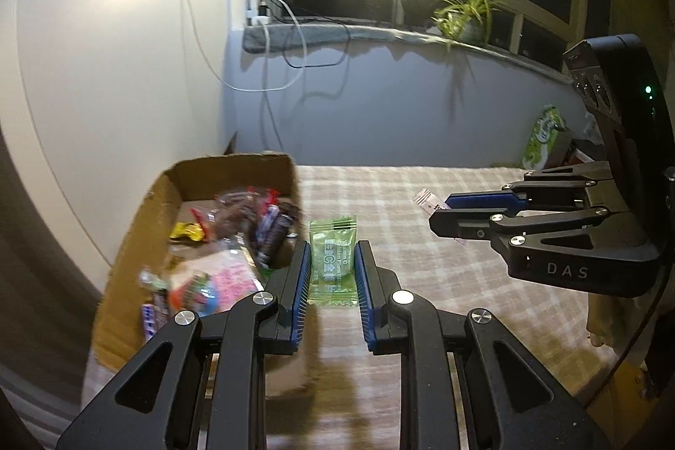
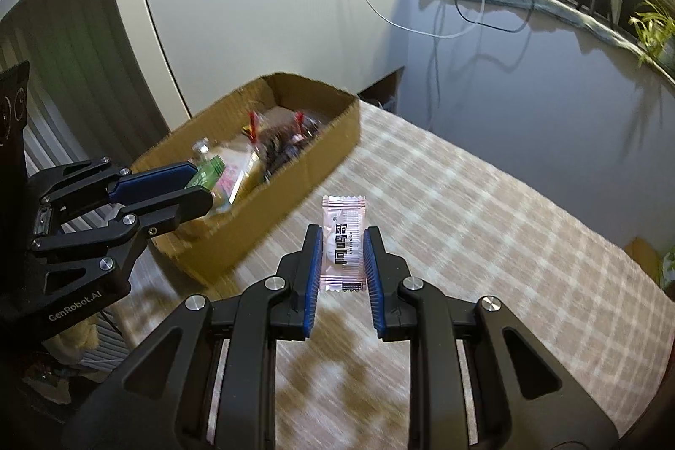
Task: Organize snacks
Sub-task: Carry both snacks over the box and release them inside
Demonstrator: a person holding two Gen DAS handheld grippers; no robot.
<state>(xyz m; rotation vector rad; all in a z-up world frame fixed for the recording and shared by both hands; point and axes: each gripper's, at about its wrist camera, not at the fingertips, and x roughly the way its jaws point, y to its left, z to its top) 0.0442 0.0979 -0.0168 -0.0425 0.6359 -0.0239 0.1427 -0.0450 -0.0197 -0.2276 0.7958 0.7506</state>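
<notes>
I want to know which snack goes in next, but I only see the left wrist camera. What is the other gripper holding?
Observer: The right gripper has its jaws shut on a pale pink packet with black writing on it.
Operator: Is my green one over the box?
Observer: In the right wrist camera, the green packet pokes out of the left gripper and lines up with the near end of the cardboard box. I cannot tell whether it is truly above the opening.
</notes>
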